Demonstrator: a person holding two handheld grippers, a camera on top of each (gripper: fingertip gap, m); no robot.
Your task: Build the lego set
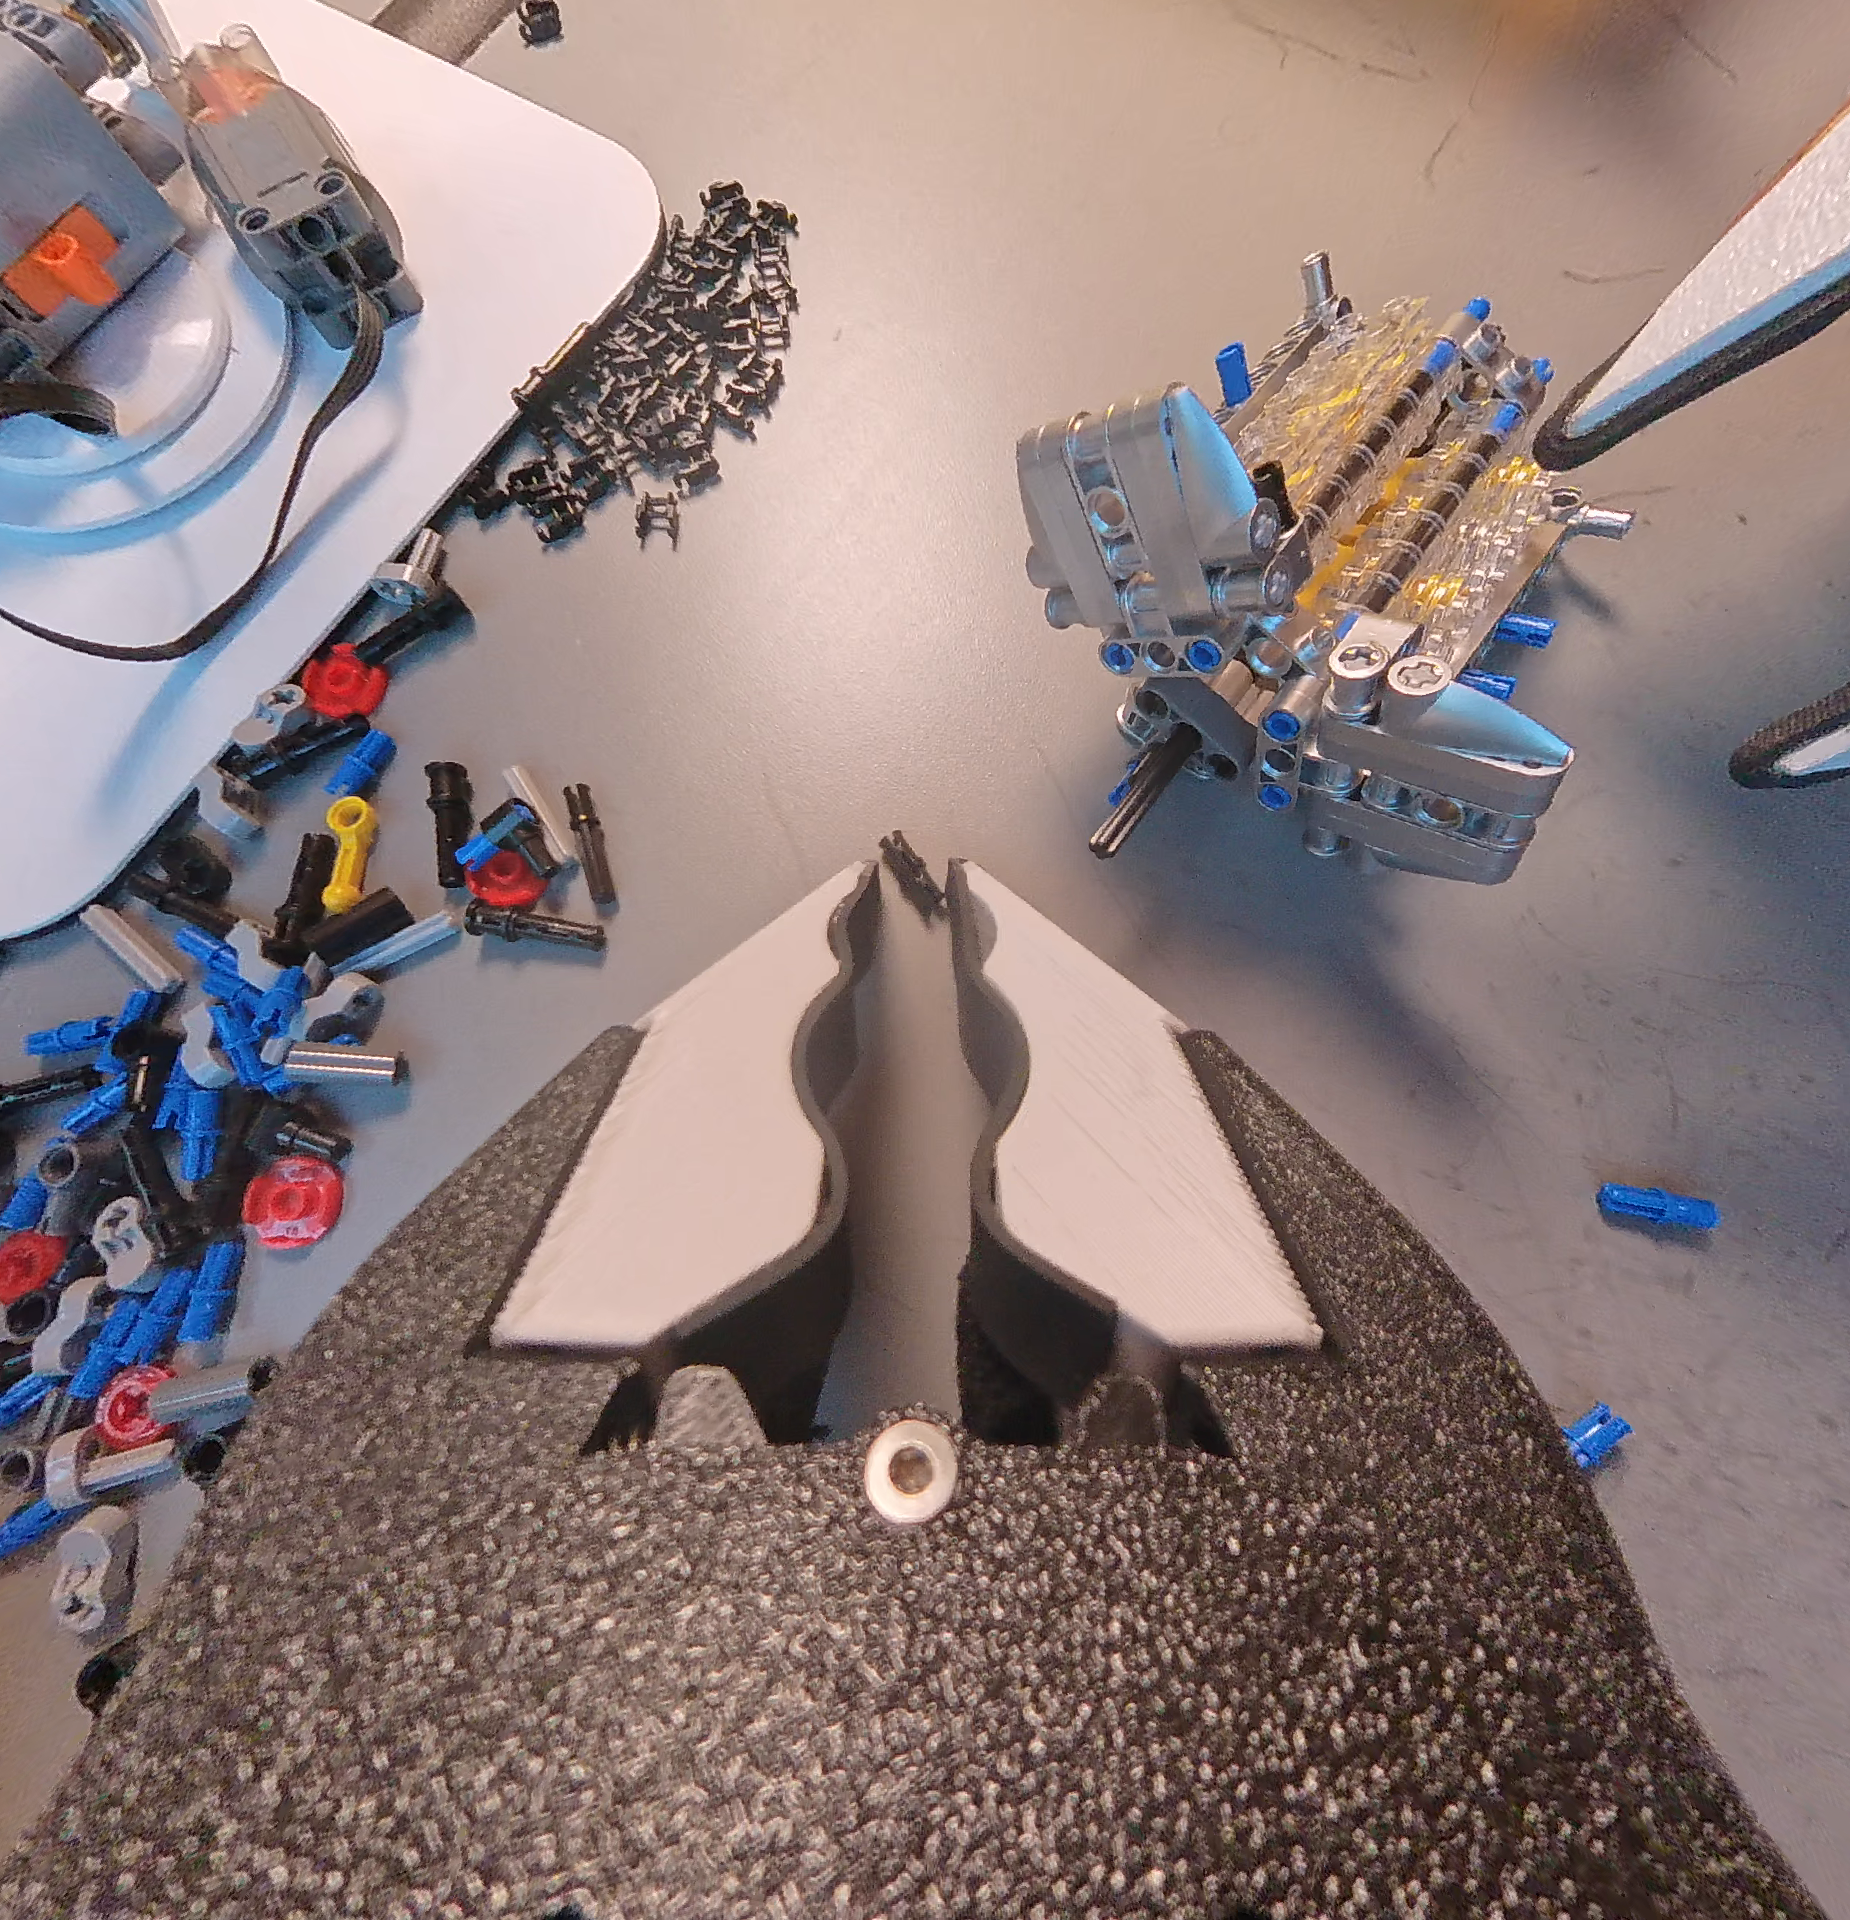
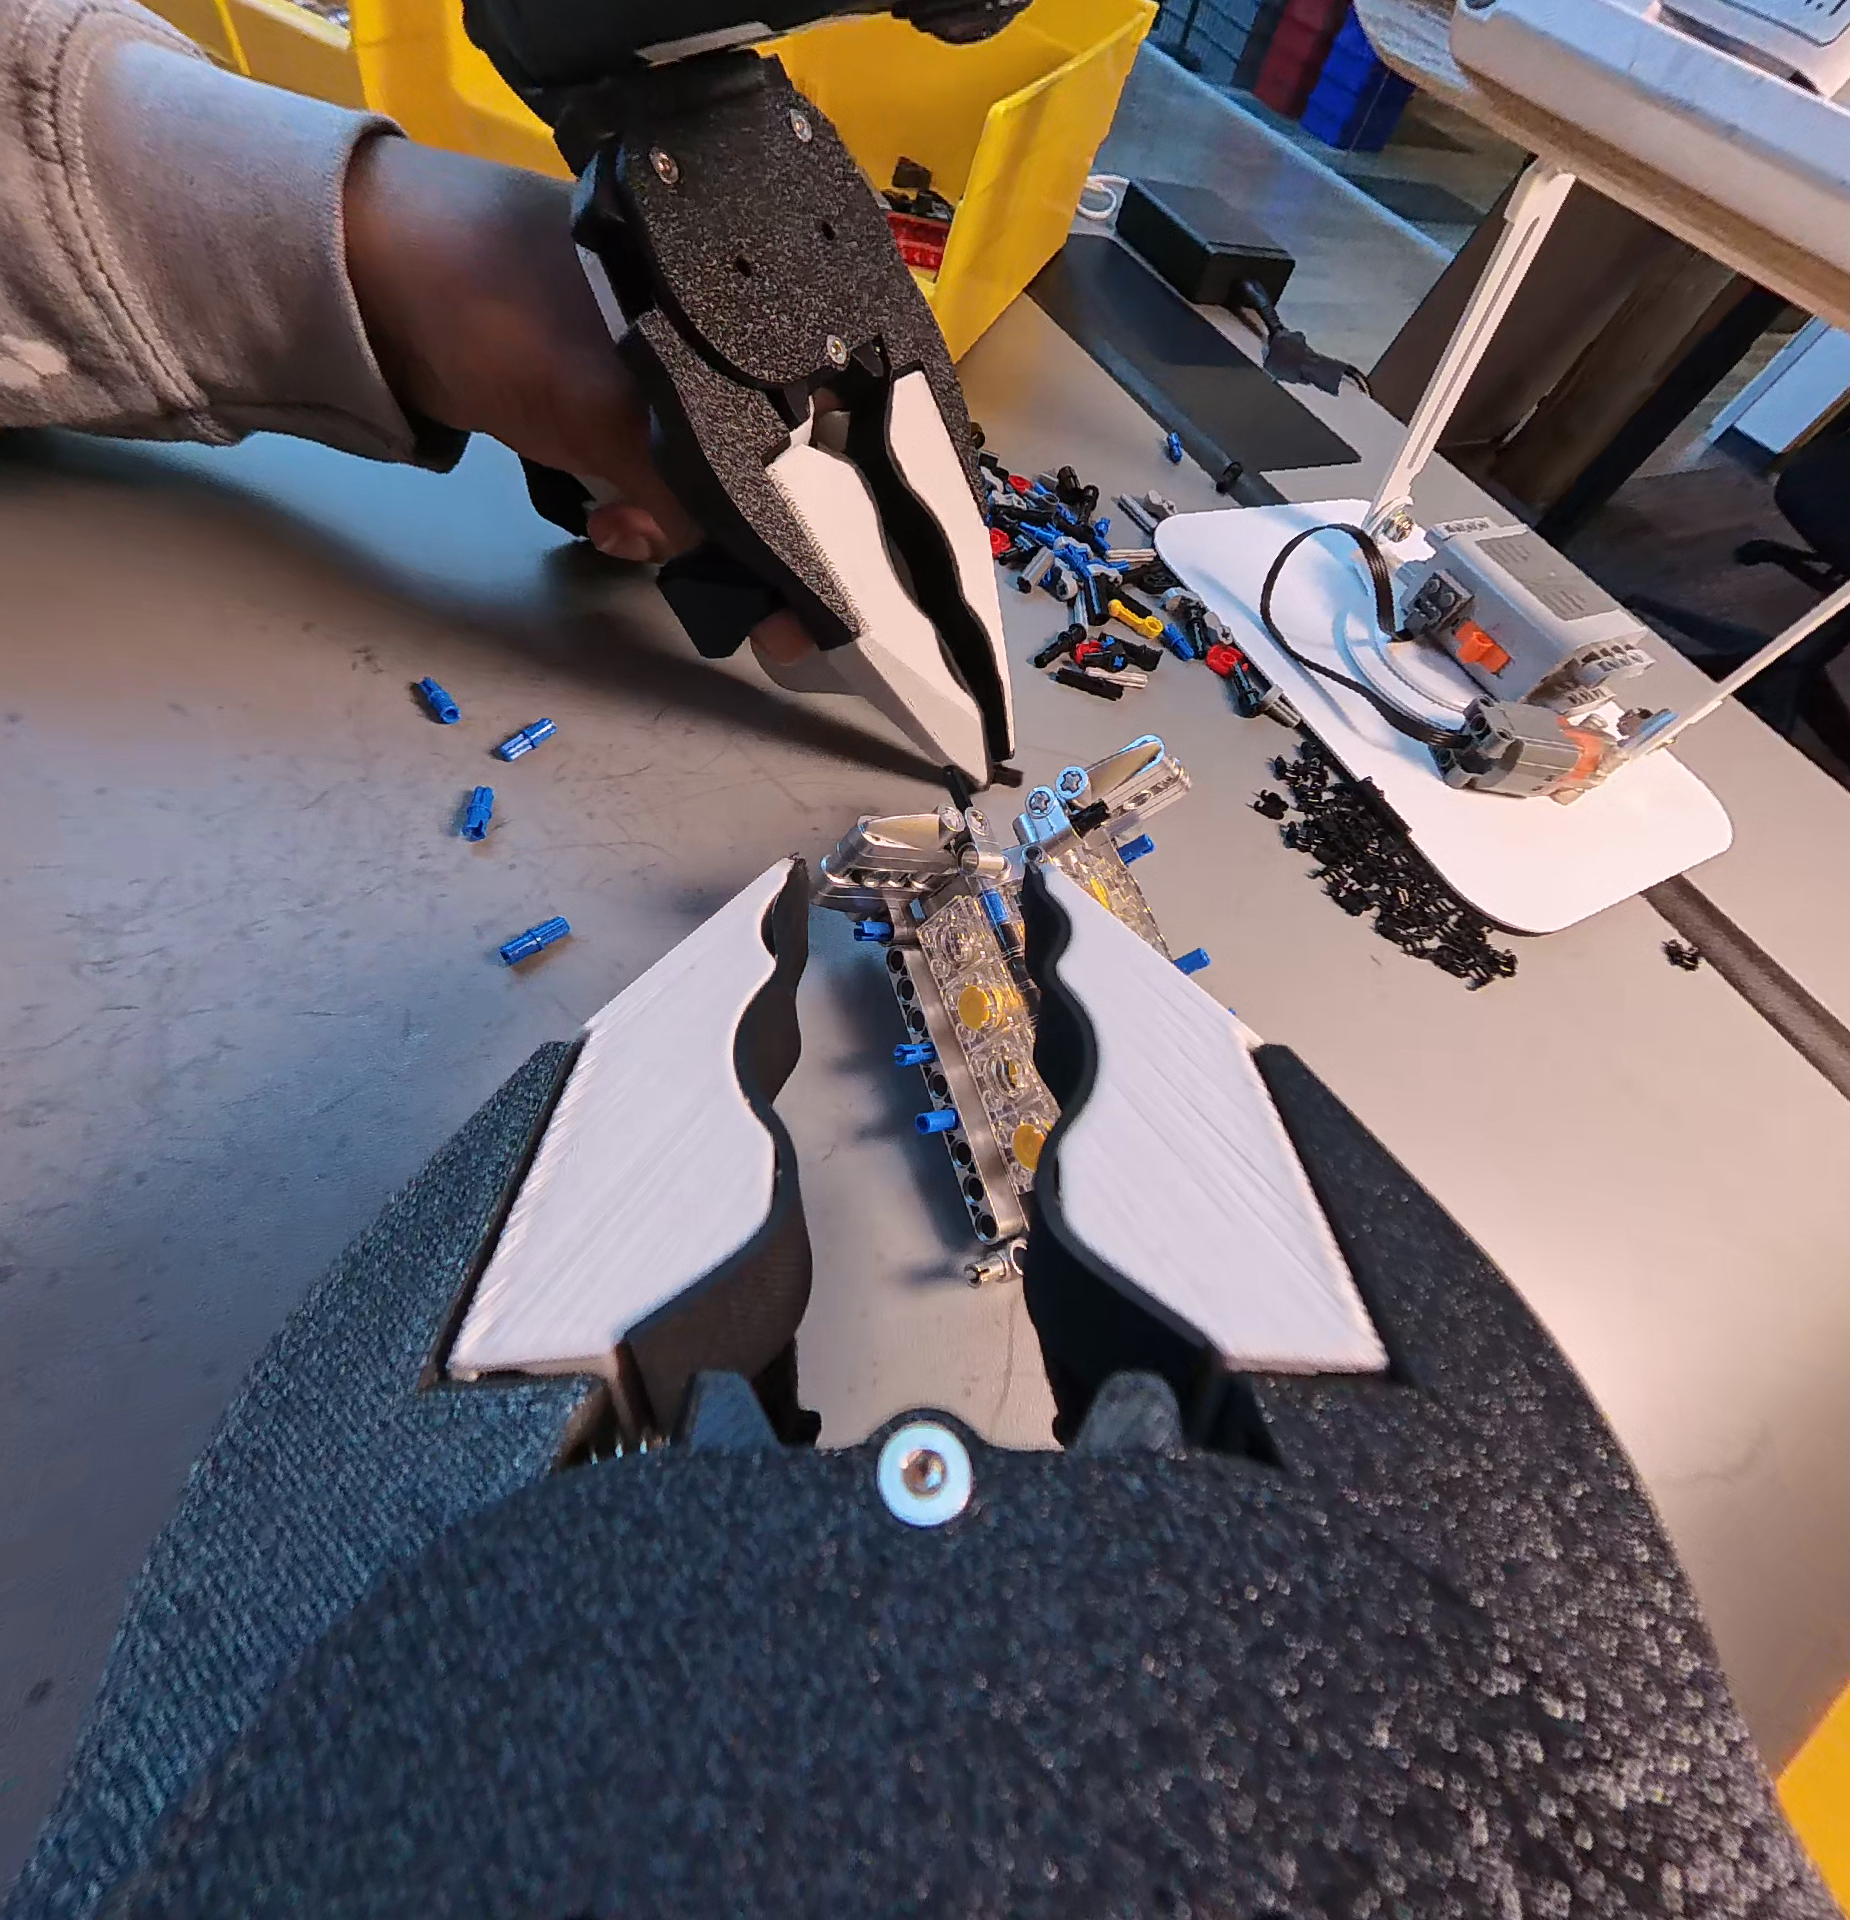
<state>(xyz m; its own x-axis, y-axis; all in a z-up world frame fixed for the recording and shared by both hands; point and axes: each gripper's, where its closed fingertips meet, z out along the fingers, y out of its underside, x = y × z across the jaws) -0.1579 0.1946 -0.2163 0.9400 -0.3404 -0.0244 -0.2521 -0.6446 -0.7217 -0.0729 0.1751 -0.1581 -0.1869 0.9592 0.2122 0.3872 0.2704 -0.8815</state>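
Left gripper (image 1: 913, 871) pinches 1 small black pin (image 1: 913, 868) at its tips just short of the grey brick assembly (image 1: 1305, 623), which the parted right gripper (image 2: 905, 883) straddles without clamping, so steadiness and careful pin alignment matter.

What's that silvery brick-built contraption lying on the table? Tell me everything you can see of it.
The silvery brick model is built from grey plastic beams with holes, clear plates showing yellow beneath, blue pins sticking out of its sides, black axles and curved silver panels at one end. It lies flat on the grey table. The right tool is open, its fingers either side of the model; contact is unclear. The left tool, pinching a small black pin, hovers near the panelled end.
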